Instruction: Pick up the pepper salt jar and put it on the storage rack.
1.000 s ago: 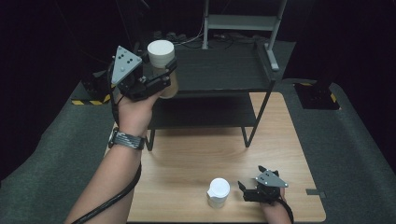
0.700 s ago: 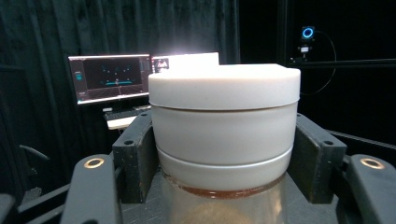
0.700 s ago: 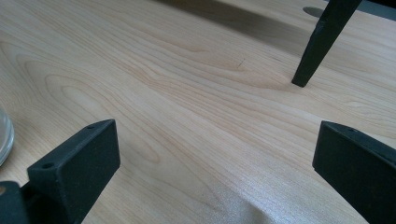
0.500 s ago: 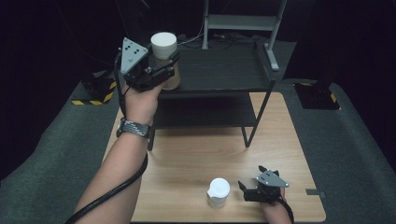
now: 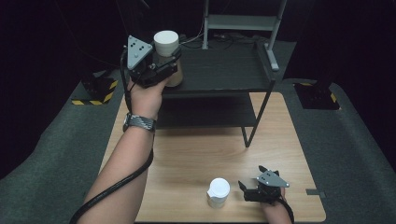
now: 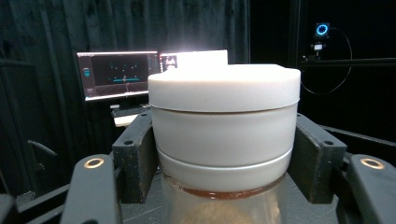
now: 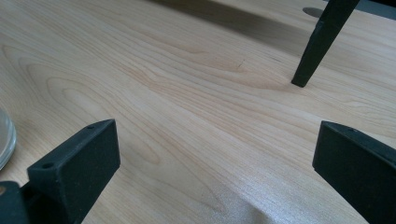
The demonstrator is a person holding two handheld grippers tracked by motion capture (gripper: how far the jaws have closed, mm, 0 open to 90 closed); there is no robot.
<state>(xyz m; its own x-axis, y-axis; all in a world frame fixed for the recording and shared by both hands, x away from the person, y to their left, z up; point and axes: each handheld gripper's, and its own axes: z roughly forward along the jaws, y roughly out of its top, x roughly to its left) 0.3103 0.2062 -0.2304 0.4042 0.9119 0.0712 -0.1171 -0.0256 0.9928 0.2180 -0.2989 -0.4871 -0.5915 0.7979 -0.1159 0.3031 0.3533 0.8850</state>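
Left tongs (image 5: pixel 173 58) raised and clamped; right tongs (image 5: pixel 243 187) low, jaws spread.

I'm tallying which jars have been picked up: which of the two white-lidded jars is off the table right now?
The white-lidded jar clamped in the left gripper, held over the black shelf's top. The other jar stands on the wooden table beside the open right gripper.

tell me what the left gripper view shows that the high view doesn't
The left gripper view alone gives the close detail: the black fingers pressed on both sides of the white-lidded jar, a brownish line under its lid, and lit monitors behind.

The high view alone gives the layout: the black shelf rack on the wooden table, a second white-lidded jar near the front edge, and the right gripper open beside it.

Both share the left gripper shut on the jar it holds.
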